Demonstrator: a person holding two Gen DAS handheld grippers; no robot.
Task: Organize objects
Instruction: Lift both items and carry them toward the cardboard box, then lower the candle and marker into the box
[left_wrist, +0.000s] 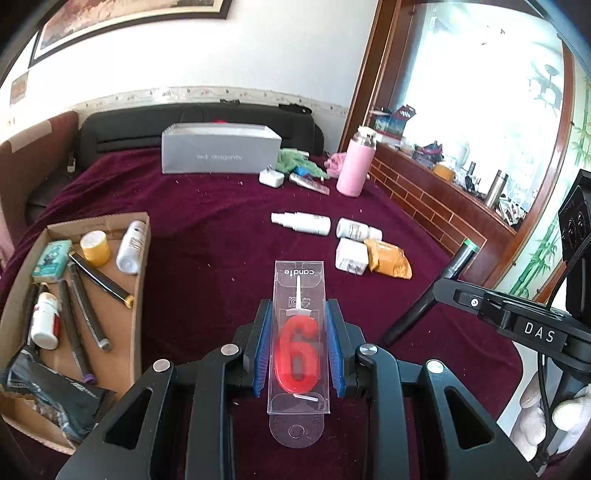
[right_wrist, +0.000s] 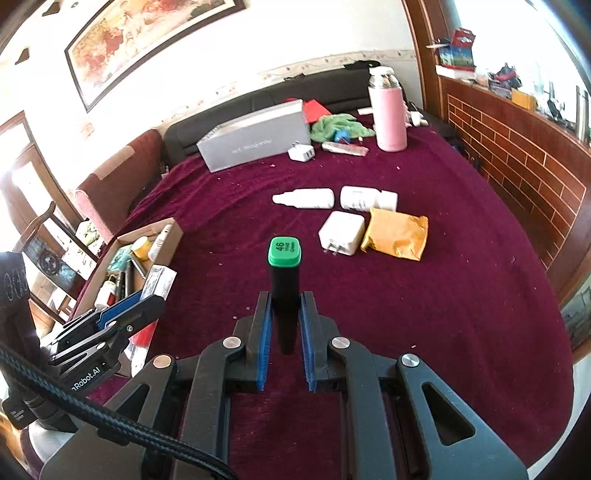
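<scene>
On the maroon bed, the cardboard box lies left of the left tool gripping the candle pack, nearer than the right tool clamping the marker.

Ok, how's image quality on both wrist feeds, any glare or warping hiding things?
Left wrist: window blown out white, straight edges bowed by fisheye, candle pack sharp. Right wrist: window corner and wall overexposed, frame corners dark, marker cap label readable, cardboard box partly hidden by the left gripper.
</scene>
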